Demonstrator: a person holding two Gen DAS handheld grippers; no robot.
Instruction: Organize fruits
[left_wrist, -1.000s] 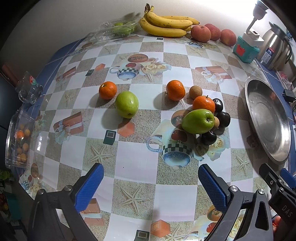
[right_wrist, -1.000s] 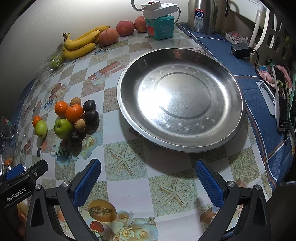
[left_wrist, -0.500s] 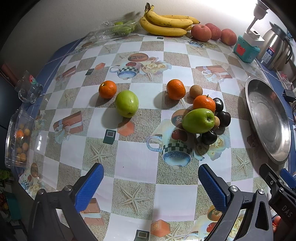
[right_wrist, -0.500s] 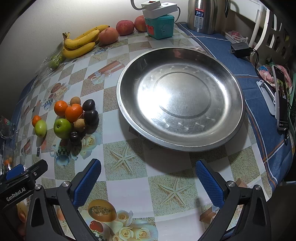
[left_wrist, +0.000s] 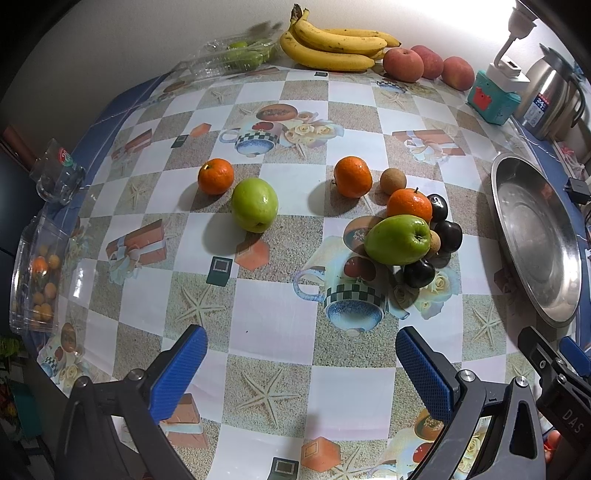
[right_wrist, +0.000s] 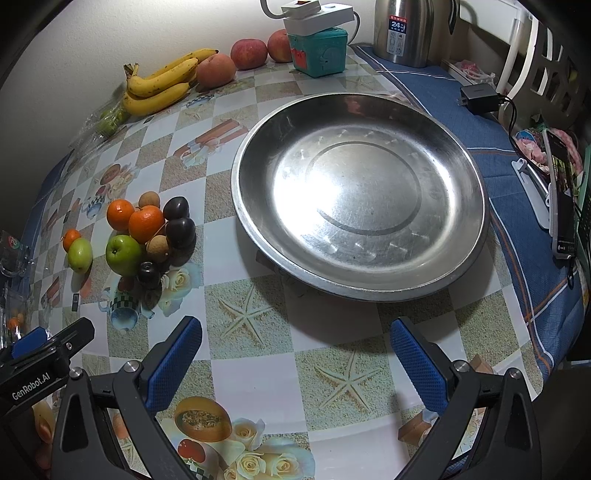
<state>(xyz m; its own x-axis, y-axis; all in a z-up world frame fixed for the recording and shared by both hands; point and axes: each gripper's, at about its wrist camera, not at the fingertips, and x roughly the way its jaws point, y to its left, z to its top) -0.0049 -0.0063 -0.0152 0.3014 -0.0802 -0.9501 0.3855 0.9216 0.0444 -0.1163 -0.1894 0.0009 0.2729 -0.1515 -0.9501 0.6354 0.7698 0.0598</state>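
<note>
A cluster of fruit lies mid-table: a green apple (left_wrist: 399, 239), an orange (left_wrist: 409, 205), dark plums (left_wrist: 447, 236) and small brown fruits (left_wrist: 393, 181). Another orange (left_wrist: 352, 176) sits just left of it. Further left are a second green apple (left_wrist: 255, 204) and an orange (left_wrist: 215, 176). A big empty steel dish (right_wrist: 360, 195) stands to the right; it also shows in the left wrist view (left_wrist: 535, 236). My left gripper (left_wrist: 301, 363) is open and empty, near the table's front, short of the fruit. My right gripper (right_wrist: 295, 356) is open and empty in front of the dish.
Bananas (left_wrist: 332, 50), red apples (left_wrist: 404, 64), a bag of green fruit (left_wrist: 236, 57), a teal box (right_wrist: 317, 51) and a kettle (right_wrist: 402, 31) line the back wall. A clear box of small oranges (left_wrist: 35, 280) and a glass (left_wrist: 55, 177) stand at the left edge. A phone (right_wrist: 561, 199) lies far right.
</note>
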